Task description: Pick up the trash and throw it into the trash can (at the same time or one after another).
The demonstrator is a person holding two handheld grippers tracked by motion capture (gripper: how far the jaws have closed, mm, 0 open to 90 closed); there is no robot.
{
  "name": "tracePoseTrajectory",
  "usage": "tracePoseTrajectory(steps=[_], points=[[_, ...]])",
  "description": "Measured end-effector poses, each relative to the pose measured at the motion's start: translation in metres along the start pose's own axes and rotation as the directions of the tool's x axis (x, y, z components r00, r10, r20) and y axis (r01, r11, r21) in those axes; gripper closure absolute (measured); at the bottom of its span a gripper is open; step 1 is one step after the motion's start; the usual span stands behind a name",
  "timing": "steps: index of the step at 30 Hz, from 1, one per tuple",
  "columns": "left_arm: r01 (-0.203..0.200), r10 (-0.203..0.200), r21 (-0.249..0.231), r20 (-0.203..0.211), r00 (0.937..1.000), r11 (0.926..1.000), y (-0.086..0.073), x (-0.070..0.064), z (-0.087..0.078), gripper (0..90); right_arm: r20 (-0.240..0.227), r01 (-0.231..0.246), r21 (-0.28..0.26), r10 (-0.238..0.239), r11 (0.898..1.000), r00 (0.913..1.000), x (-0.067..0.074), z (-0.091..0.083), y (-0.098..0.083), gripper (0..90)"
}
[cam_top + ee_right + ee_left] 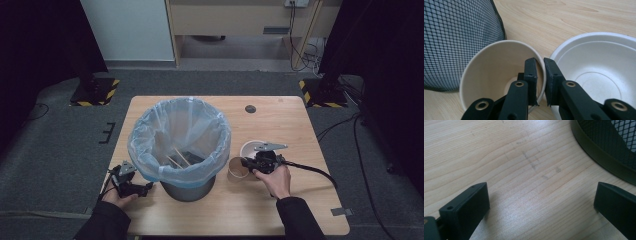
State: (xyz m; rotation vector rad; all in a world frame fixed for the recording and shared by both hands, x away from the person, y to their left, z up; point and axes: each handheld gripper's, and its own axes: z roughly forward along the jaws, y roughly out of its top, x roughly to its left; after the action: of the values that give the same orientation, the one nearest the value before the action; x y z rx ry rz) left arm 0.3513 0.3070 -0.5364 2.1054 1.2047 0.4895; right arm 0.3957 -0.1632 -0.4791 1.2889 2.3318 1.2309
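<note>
Paper cup (pixel 499 75) stands upright just right of the mesh bin (pixel 187 187), its wall pinched between the right gripper (pixel 539 67) jaws, one inside the rim, one outside. White bowl (pixel 599 75) touches the cup's far side from the bin. Left gripper (pixel 541 200) rests spread wide and empty left of the bin. Judgement: the right hand is placed to lift the cup over the bin's rim.

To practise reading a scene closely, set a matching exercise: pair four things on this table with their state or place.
1. paper cup
2. white bowl
3. bin
4. left gripper

a. open over bare wood
b. lined with a blue bag
c. rim pinched by the right gripper
d. empty, beside the cup

Pairs: 1-c, 2-d, 3-b, 4-a
</note>
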Motion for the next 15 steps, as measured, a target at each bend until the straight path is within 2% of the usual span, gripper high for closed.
tracePoseTrajectory(steps=[8, 15], points=[[0.000, 0.000, 0.000, 0.000, 1.0000, 1.0000, 0.000, 0.000, 0.000, 0.0, -0.011, -0.016, -0.032, 0.016, 0.999, 0.9998, -0.003, -0.009, 0.005, 83.2], [0.000, 0.000, 0.000, 0.000, 1.0000, 1.0000, 0.000, 0.000, 0.000, 0.0, -0.033, -0.053, -0.096, 0.050, 0.994, 0.9982, -0.007, -0.023, 0.013, 83.2]])
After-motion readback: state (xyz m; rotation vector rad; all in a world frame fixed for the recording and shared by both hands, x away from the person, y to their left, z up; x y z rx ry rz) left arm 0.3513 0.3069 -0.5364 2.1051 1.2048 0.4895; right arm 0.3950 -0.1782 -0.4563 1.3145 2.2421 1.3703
